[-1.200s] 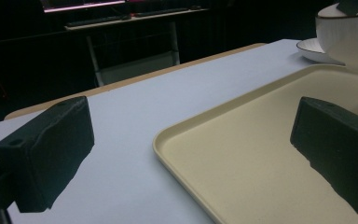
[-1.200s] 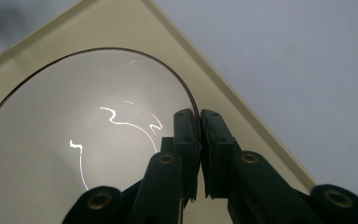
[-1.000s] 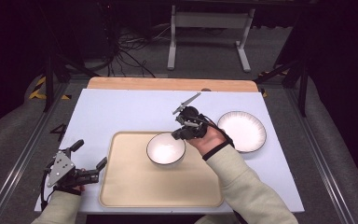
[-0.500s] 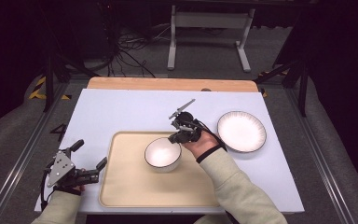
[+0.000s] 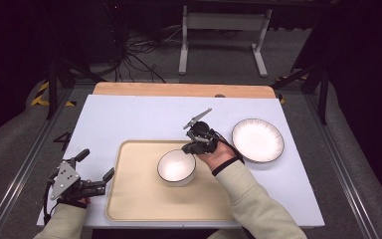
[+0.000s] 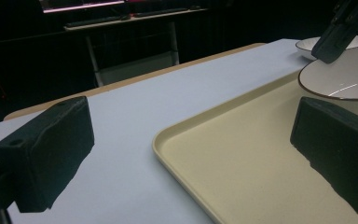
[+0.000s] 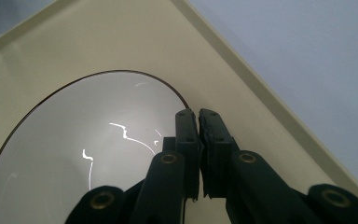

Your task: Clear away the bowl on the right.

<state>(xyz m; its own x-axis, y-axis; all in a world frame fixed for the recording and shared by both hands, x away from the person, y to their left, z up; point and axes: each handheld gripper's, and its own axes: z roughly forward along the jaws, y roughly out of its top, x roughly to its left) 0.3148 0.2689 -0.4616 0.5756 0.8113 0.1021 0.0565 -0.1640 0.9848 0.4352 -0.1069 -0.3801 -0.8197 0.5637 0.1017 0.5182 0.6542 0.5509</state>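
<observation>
The white bowl (image 5: 176, 167) sat on the tan tray (image 5: 134, 199), up near the tray's far edge. The tray lay on the white bench (image 5: 129, 117).

The right tongs (image 5: 193, 148) were pinched on the bowl's rim, on the side away from the person. In the right gripper view, the two black jaws were pressed close together, with the thin edge of the bowl (image 7: 74, 158) between them. The right hand (image 5: 218, 153) was just behind the tongs.

The left tongs (image 5: 95, 172) were wide apart and held nothing. They were at the near left corner of the tray, well apart from the bowl. In the left gripper view, one jaw was over the bench and the other was over the tray (image 6: 242, 168).

A white plate (image 5: 257, 140) lay on the bench, to the right of the tray.
</observation>
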